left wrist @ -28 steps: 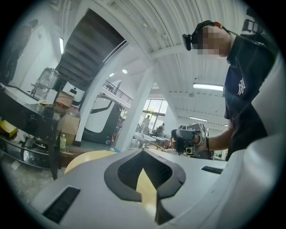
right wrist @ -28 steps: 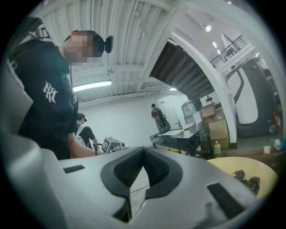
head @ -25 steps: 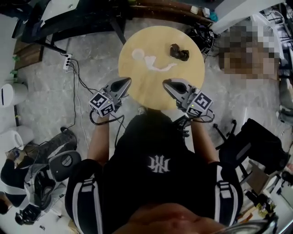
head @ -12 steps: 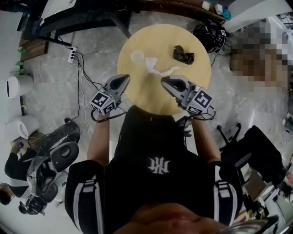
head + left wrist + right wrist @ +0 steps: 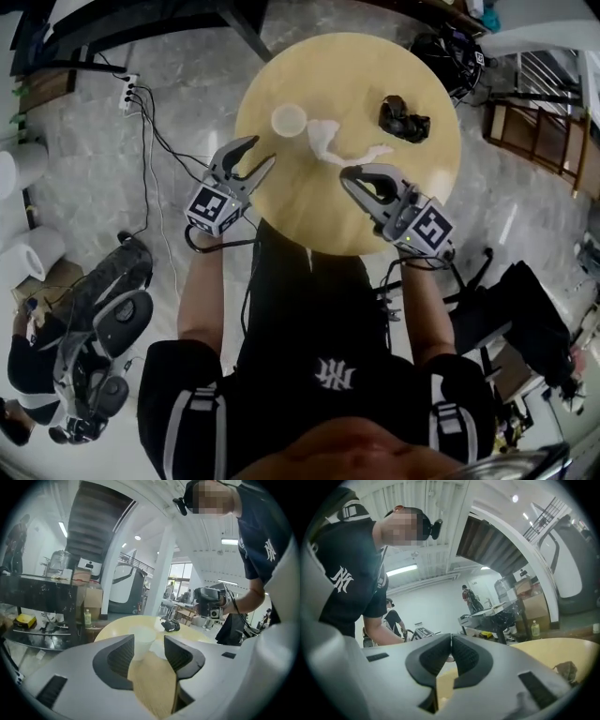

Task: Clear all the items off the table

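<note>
On the round wooden table (image 5: 412, 187) stand a white cup (image 5: 289, 119), a crumpled white paper (image 5: 333, 142) and a dark lumpy item (image 5: 404, 118). My left gripper (image 5: 260, 151) hangs over the table's near left edge. Its jaws have just been opening and hold nothing. In the left gripper view the cup (image 5: 142, 641) shows beyond the gap, apart from the pads, with the dark item (image 5: 170, 625) farther back. My right gripper (image 5: 349, 172) is shut and empty over the near right part of the table, just short of the paper. Its pads (image 5: 461, 656) meet.
A power strip (image 5: 127, 94) and cables lie on the floor to the left. An office chair (image 5: 112, 319) stands at lower left, black seating (image 5: 525, 309) at the right and a dark bag (image 5: 450, 52) beyond the table. The person's body is close to the table's near edge.
The left jaws were shut and now stand apart. Both grippers have come down and forward over the table's near edge, the right one nearer the paper.
</note>
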The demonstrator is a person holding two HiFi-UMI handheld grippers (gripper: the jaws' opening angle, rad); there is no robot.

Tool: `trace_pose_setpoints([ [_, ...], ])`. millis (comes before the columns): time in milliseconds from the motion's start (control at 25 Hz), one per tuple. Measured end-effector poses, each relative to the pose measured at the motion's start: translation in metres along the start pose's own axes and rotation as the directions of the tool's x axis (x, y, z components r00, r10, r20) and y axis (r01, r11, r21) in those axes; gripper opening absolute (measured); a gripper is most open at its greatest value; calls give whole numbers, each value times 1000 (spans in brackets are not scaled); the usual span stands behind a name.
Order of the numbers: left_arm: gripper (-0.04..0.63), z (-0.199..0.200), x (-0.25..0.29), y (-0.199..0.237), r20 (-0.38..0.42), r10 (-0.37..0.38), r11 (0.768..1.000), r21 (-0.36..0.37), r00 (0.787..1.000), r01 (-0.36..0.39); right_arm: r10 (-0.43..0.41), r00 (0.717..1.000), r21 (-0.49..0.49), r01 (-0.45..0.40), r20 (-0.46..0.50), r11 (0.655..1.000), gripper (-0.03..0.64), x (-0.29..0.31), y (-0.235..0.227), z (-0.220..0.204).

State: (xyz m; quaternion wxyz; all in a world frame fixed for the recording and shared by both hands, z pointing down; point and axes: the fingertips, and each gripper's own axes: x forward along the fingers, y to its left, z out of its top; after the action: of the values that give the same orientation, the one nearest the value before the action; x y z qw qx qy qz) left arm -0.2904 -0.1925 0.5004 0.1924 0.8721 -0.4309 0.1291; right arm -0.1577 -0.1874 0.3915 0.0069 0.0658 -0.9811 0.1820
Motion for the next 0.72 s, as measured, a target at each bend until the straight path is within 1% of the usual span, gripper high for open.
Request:
trace_pose_setpoints([
  [80,215,-7,9,10,9,5,1000,23,1000,-6,-11,1000,-7,11,10,1000,3,7,-8,-5],
  [120,255,-10,14,14,7,10,999,45,1000,-10,-15,1000,-10,16,16,1000,3,9,-11,-8],
  [160,325,-14,19,16,-12,14,997,74,1000,-13,-19,1000,-14,20,20,1000,3,11,-12,-11],
  [280,472,-18,40,18,-80,19,987,163,997,-6,-20,1000,-24,21,20,1000,3,12,-13,-21],
  [320,485,-16,47,18,-88,17,982,191,996,0,-18,1000,-27,19,19,999,3,12,-13,-25],
  [360,485,-15,55,16,-95,9,977,212,995,12,-16,1000,-30,17,17,999,3,12,-11,-29],
  [440,485,-14,69,9,-117,-25,971,232,993,51,-12,1000,-39,12,8,999,3,10,-6,-37],
  [480,485,-14,75,5,-115,-40,965,253,993,68,-9,1000,-43,9,2,999,3,8,-3,-41],
  [520,478,-12,81,3,-94,-46,956,283,994,71,-6,1000,-42,6,-1,999,3,5,-1,-44],
  [560,424,-9,86,1,-62,-44,948,312,997,61,-3,1000,-37,3,1,999,3,3,1,-47],
  [600,388,-8,89,0,-36,-39,944,326,999,49,1,1000,-29,-1,8,1000,3,0,1,-48],
  [640,370,-7,91,-2,-22,-39,944,328,999,44,3,1000,-24,-2,17,1000,3,-2,2,-49],
  [720,366,-6,92,-4,0,-47,946,320,999,44,-1,1000,-21,1,28,1000,3,-4,2,-48],
])
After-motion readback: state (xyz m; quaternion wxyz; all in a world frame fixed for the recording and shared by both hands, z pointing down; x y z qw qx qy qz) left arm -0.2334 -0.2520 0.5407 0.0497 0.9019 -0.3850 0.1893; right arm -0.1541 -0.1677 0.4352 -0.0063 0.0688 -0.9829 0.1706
